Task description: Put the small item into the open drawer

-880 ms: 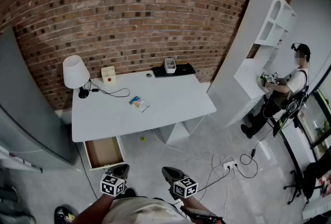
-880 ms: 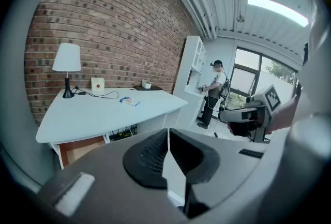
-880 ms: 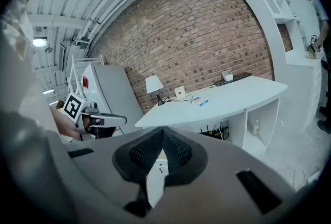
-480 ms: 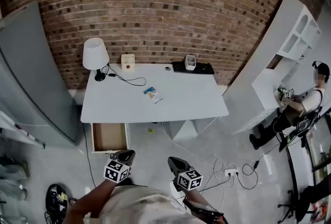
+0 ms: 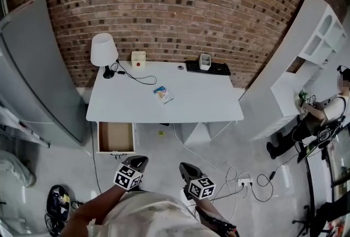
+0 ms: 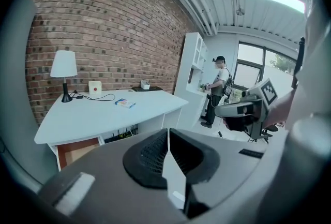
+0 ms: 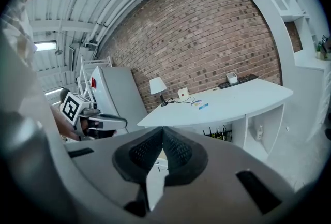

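Note:
The small item, a flat blue and white packet (image 5: 163, 94), lies near the middle of the white desk (image 5: 126, 107); it also shows as the packet (image 6: 124, 103) and the packet (image 7: 200, 105) in the two gripper views. Under the desk's left end the brown drawer (image 5: 115, 137) stands pulled open. My left gripper (image 5: 139, 162) is held low, just below and right of the drawer, shut with nothing in it. My right gripper (image 5: 186, 168) is beside it, also shut and empty. Both are well short of the desk.
On the desk stand a white lamp (image 5: 103, 53) with a black cable, a small white box (image 5: 138, 58), a keyboard (image 5: 208, 68) and a white cup (image 5: 205, 61). A grey cabinet (image 5: 33, 71) is at left, white shelving (image 5: 311, 50) at right. Cables and a power strip (image 5: 240, 180) lie on the floor; a person (image 5: 311, 121) stands at far right.
The view has swung so the desk sits more centred and a little farther. Both grippers stay low and shut, drifted slightly right.

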Available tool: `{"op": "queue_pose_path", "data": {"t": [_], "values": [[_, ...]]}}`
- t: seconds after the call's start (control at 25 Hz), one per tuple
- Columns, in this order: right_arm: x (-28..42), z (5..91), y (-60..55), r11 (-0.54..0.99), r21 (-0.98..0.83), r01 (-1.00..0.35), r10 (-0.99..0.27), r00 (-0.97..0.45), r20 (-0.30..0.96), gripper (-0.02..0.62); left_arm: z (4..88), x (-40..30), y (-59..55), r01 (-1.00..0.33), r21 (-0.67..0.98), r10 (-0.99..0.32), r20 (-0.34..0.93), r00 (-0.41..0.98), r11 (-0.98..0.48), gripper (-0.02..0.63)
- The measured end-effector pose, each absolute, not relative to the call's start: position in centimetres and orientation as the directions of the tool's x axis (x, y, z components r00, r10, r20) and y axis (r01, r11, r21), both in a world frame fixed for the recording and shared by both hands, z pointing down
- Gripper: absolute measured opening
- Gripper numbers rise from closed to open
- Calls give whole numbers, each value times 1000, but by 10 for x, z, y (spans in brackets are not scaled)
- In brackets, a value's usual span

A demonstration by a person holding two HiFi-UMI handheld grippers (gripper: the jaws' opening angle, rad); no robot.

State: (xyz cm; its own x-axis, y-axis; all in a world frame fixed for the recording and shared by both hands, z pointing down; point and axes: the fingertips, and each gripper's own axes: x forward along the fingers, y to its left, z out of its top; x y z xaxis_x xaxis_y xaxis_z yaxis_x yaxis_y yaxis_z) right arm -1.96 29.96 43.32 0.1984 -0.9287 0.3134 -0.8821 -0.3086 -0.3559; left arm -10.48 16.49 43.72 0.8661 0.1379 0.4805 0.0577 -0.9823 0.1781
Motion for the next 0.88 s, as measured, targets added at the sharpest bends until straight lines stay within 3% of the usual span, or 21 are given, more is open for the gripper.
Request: {"op": "queue_pose_path", "data": {"t": [0.64, 0.88], "values": [[-32, 459, 354, -372, -393, -841, -905, 234, 356, 6, 454, -102, 222, 127, 170, 199, 529, 825, -977, 14], [-31, 460, 364, -386, -398, -832, -899, 243, 365, 6, 442, -97, 218, 103, 140, 162, 516, 841, -985, 14]]}}
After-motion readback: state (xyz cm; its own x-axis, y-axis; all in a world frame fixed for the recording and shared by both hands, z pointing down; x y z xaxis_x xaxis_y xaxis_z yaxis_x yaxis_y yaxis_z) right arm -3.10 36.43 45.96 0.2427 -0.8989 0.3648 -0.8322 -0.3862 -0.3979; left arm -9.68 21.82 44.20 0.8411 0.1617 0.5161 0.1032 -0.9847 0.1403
